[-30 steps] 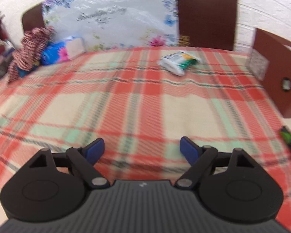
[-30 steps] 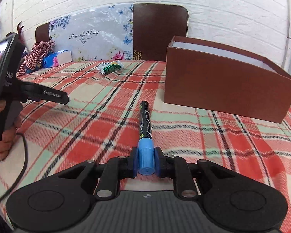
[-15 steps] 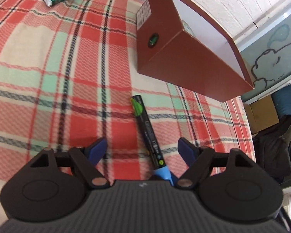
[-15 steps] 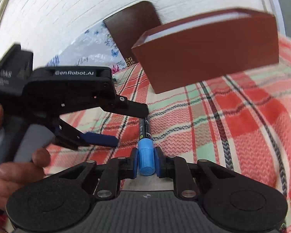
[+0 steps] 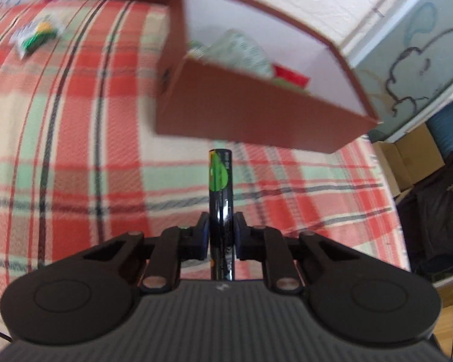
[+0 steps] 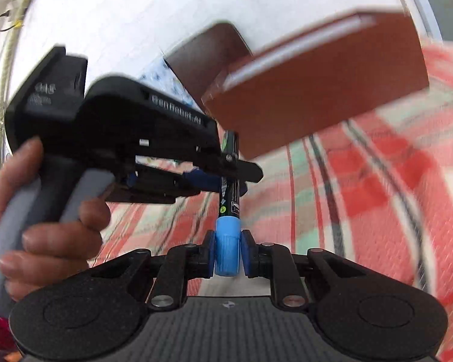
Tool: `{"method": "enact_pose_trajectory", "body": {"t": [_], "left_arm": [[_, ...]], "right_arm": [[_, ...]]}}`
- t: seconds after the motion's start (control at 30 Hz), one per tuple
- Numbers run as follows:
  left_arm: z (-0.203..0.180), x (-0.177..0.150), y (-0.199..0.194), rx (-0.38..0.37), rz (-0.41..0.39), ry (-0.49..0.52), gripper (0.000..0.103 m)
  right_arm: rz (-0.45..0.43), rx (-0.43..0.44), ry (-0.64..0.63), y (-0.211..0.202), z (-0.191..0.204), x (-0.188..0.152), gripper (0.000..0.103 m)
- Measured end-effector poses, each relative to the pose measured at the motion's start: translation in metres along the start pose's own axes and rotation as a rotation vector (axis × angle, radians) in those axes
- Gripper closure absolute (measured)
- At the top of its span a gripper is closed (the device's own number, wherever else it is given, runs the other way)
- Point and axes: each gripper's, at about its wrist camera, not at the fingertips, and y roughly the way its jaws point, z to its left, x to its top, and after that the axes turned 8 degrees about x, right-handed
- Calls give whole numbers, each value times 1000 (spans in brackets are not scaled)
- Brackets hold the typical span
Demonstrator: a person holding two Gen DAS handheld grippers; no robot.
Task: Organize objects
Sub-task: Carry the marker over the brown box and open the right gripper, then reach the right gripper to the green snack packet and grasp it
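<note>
Handover looks like the step in hand: both grippers hold one marker in the air over the plaid cloth. Your left gripper has just been closing, and its fingers are now clenched on the black barrel. Your right gripper is clamped on the blue cap at the marker's near end. Seen from the right wrist, the left fingers cross the barrel from the left, beyond the cap, with your left hand on the handle.

Since both grips are tight, don't twist or pull the two hands apart. That could pop the cap off. Keep the left grip firm and open the right fingers fully before you move away, then draw the right gripper straight back along the marker.

The brown box stands on the far right, past the marker's tip, open at the top, with a pale packet and something red already inside. Lift the tip over the near wall, get well inside the rim, then let go. A green and white packet on the far left of the cloth probably comes next.
</note>
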Motion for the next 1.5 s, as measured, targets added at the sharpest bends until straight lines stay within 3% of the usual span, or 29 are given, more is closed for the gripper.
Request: {"method": "enact_pose_trajectory", "body": {"t": [0.2, 0.4, 0.43, 0.47, 0.53, 0.6, 0.73, 0.87, 0.97, 1.1, 1.2, 1.33, 1.5], "left_arm": [[-55, 51, -36, -74, -155, 135, 85], [-110, 114, -19, -67, -236, 232, 84], [-118, 123, -10, -66, -234, 263, 82], [-125, 129, -1, -44, -234, 292, 70], [-129, 137, 21, 86, -252, 298, 52], [-123, 139, 41, 164, -242, 299, 52], [-97, 136, 49, 208, -255, 261, 51], [-85, 129, 43, 235, -259, 242, 51], [-78, 120, 29, 251, -293, 263, 51], [-62, 95, 0, 247, -352, 293, 48], [-40, 74, -22, 238, -390, 278, 46], [0, 42, -37, 268, -396, 217, 46], [72, 16, -9, 427, -229, 104, 46]], "right_arm": [[-192, -53, -158, -9, 9, 48, 85], [-302, -129, -184, 20, -24, 113, 85], [-319, -162, -186, 29, -31, 122, 85], [-333, -207, -188, 40, -40, 131, 83], [-296, -274, -169, 64, -60, 143, 65], [-313, -283, -178, 75, -69, 142, 72], [-317, -328, -319, 88, -56, 124, 56], [-307, -335, -353, 92, -48, 117, 53], [-332, -334, -330, 80, -39, 109, 53], [-381, -351, -328, 33, -28, 86, 50], [-343, -341, -288, 16, -25, 67, 49], [-164, -323, -268, 32, -18, 44, 49], [30, -281, -257, 65, -4, 35, 49]]}}
